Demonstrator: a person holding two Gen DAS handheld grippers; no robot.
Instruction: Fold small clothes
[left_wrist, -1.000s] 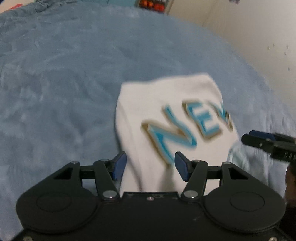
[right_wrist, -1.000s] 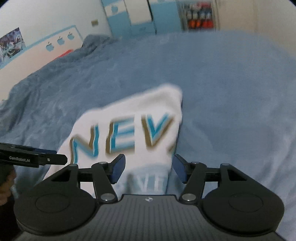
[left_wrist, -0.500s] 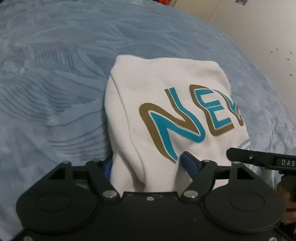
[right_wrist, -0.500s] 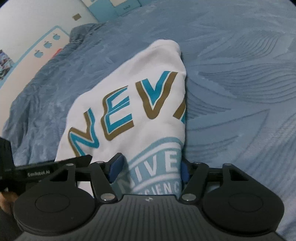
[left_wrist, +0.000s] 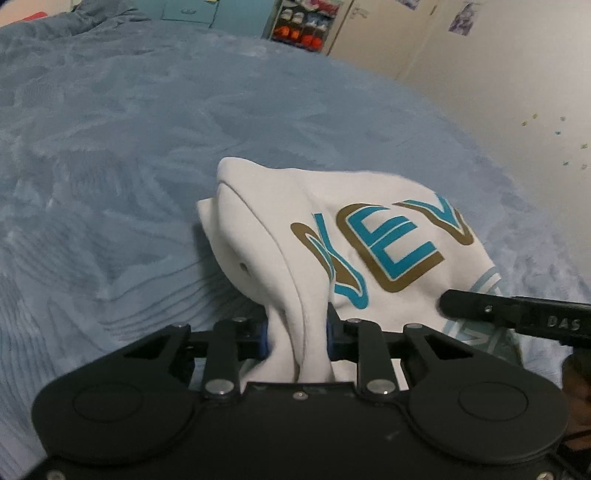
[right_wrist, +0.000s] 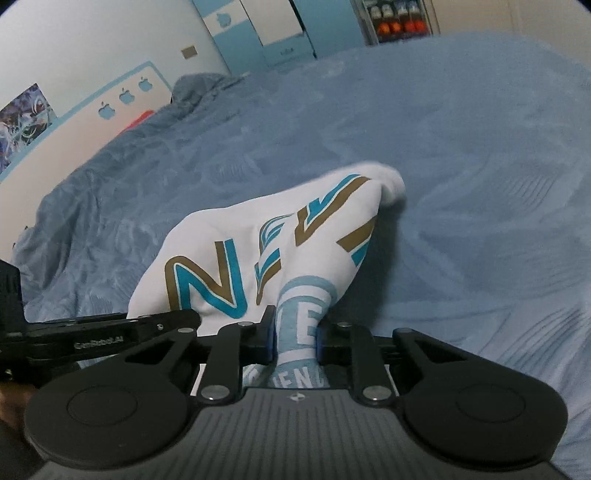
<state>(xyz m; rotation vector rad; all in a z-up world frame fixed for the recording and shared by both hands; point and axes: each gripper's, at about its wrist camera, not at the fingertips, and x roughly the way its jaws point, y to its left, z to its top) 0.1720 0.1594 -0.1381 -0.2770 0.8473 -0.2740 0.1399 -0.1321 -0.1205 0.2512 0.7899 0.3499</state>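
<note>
Stretching crosswise between 2 pinching claws, white shirt (left_wrist: 369, 236).

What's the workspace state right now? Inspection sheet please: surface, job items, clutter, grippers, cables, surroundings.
Surface: blue textured bedspread, rumpled toward the far end.
Job's things: one white garment with teal-and-gold lettering, near edge bunched and lifted, far end resting on the bedspread.
Clutter: nothing seen on the bedspread near the garment.
Grippers: left gripper shut on a fold of the garment; right gripper shut on its pale blue printed part.
Cables: nothing seen.
Surroundings: blue-and-white cabinets, shelf with orange items, poster on the wall, pale wall beside the bed.
</note>
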